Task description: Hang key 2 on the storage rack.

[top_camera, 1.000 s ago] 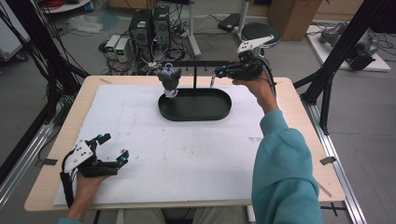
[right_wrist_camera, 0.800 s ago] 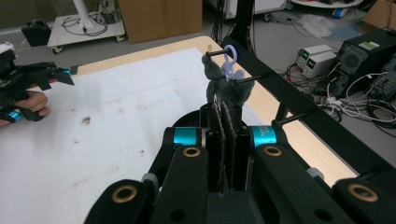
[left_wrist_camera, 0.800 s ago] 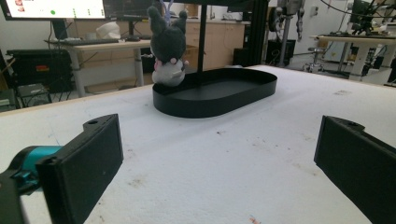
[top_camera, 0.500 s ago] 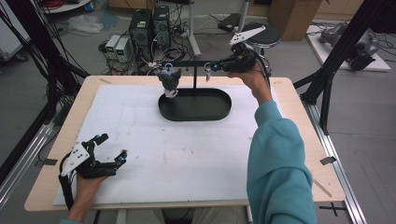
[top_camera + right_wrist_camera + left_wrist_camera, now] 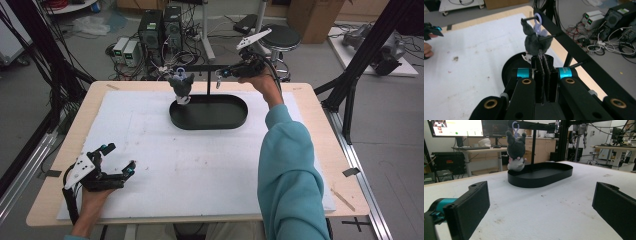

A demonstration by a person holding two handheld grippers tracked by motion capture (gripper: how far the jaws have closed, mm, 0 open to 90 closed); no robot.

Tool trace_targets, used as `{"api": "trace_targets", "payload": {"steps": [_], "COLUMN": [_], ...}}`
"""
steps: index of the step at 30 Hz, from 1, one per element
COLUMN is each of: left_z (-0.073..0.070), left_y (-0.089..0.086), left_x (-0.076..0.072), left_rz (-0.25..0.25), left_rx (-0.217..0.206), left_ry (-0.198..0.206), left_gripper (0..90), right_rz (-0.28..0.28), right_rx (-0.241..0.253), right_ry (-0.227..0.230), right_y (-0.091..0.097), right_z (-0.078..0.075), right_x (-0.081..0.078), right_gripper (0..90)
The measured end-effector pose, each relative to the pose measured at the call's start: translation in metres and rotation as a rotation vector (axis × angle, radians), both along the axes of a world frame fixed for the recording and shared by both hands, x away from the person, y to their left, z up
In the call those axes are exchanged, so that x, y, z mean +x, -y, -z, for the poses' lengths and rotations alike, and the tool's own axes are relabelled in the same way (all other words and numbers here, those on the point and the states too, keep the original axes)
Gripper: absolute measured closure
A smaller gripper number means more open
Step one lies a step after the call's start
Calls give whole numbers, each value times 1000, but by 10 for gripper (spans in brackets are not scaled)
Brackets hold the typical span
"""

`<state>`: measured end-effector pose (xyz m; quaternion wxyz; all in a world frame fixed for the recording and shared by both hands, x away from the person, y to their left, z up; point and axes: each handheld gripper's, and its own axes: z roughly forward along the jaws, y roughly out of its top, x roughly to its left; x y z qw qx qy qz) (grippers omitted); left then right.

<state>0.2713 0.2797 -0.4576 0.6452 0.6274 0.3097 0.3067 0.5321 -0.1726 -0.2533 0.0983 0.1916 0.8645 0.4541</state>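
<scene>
Right gripper: held raised at the far side of the counter, just right of the stand's post; jaws are pressed together, and whether anything thin is pinched between them cannot be told.
Left gripper: rested on the near left of the white mat, jaws spread wide with nothing between them.
Plush toy: a dark grey figure hung by a lilac clip from a peg on the stand's crossbar, above the left end of the tray.
Tray: black, oval, placed at the far middle of the mat, under the crossbar.
</scene>
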Motion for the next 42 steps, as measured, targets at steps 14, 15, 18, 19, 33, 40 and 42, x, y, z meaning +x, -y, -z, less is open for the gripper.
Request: {"api": "trace_targets", "payload": {"steps": [14, 15, 18, 19, 33, 40, 42], "left_z": [0, 0, 0, 0, 0, 0, 0], "left_y": [0, 0, 0, 0, 0, 0, 0], "left_x": [-1, -1, -1, -1, -1, -1, -1], "left_rz": [-4, -3, -4, -4, -1, -1, -1], "left_rx": [-2, -2, -2, -3, 1, 3, 3], "left_ry": [2, 3, 3, 5, 8, 8, 8], "left_gripper": [17, 17, 17, 17, 17, 17, 17], "right_rz": [25, 32, 37, 44, 71, 83, 90], "right_rx": [-45, -48, -49, -47, -44, -43, -45], "right_ry": [-12, -22, -13, -22, -13, 3, 7], "right_y": [-1, -2, -2, -2, -1, 1, 1], "right_z": [13, 14, 16, 17, 21, 22, 22], "right_x": [13, 13, 16, 16, 22, 24, 24], "right_gripper": [890, 890, 890, 890, 889, 889, 889]}}
